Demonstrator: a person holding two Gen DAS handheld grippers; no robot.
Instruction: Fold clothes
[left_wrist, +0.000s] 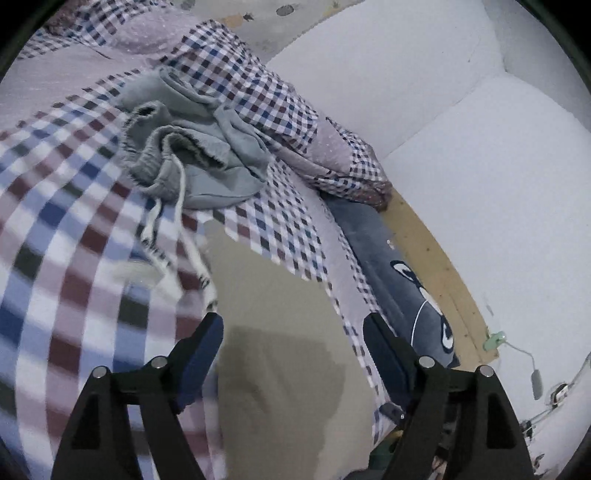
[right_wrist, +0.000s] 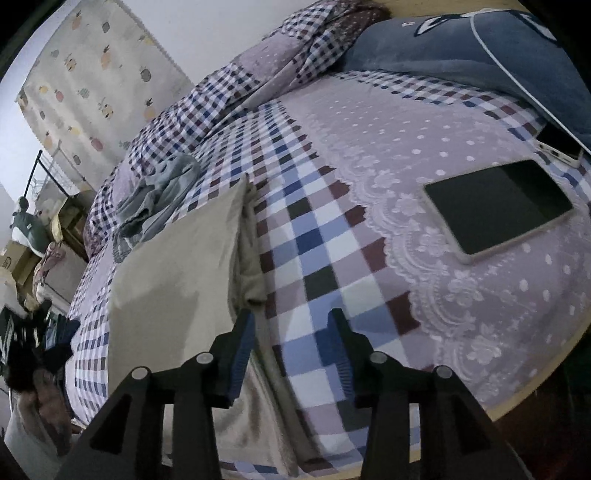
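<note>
Two garments are counted on the bed (right_wrist: 369, 236): one beige folded garment (right_wrist: 177, 266) and one grey crumpled garment (left_wrist: 192, 147). One tablet (right_wrist: 498, 206) and one phone (right_wrist: 559, 146) are seen. One blue pillow (right_wrist: 461, 48) is counted. Two grippers are present, the left gripper (left_wrist: 293, 354) and the right gripper (right_wrist: 291, 350).

Tablet (right_wrist: 498, 208) on bed (right_wrist: 369, 122) (phone (right_wrist: 559, 146) just beside)

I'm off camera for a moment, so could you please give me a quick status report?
Left gripper open, empty. Right gripper open, empty. Beige cloth flat on bed; grey shorts crumpled beyond. Tablet and phone off to the side.
</note>
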